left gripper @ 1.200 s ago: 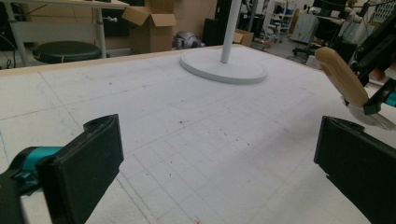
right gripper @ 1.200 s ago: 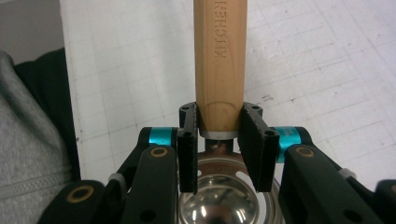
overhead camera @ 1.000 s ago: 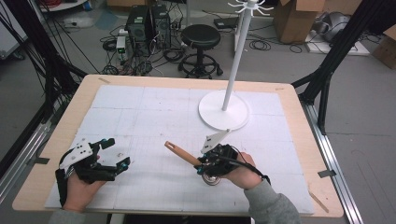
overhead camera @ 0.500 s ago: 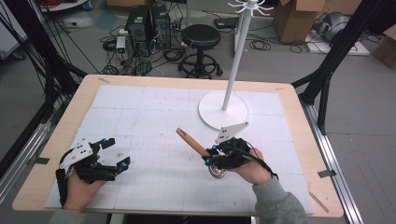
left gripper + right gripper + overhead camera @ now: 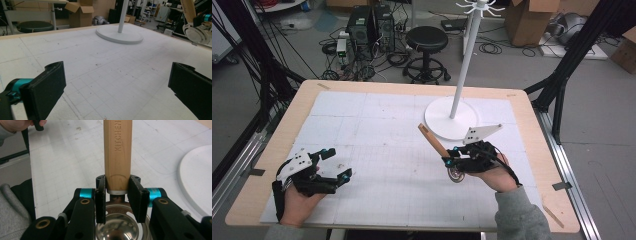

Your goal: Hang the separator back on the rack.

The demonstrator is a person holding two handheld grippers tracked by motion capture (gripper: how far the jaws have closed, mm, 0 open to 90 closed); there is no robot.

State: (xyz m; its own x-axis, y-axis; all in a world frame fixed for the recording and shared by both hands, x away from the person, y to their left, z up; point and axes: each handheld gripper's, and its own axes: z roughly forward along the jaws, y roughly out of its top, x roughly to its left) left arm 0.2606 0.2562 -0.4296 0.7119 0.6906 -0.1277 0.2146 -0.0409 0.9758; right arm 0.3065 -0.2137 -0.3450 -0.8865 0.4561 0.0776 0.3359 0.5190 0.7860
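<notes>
Bright even overhead light, soft faint shadows, slightly soft focus, wide-angle edge distortion

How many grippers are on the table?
2. The left gripper sits open near the table's front-left edge. The right gripper is front-right, clamped on a wooden-handled utensil beside the white stand's base.

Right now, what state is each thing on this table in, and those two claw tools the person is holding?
Left gripper: jaws wide open, holding nothing, low over the mat.
Right gripper: shut on the utensil at the base of its handle.
Utensil: lifted off the table, wooden handle pointing up and away, shiny metal head under the jaws.
White stand: upright on its round base, untouched.
Table: covered by a white gridded mat.
</notes>
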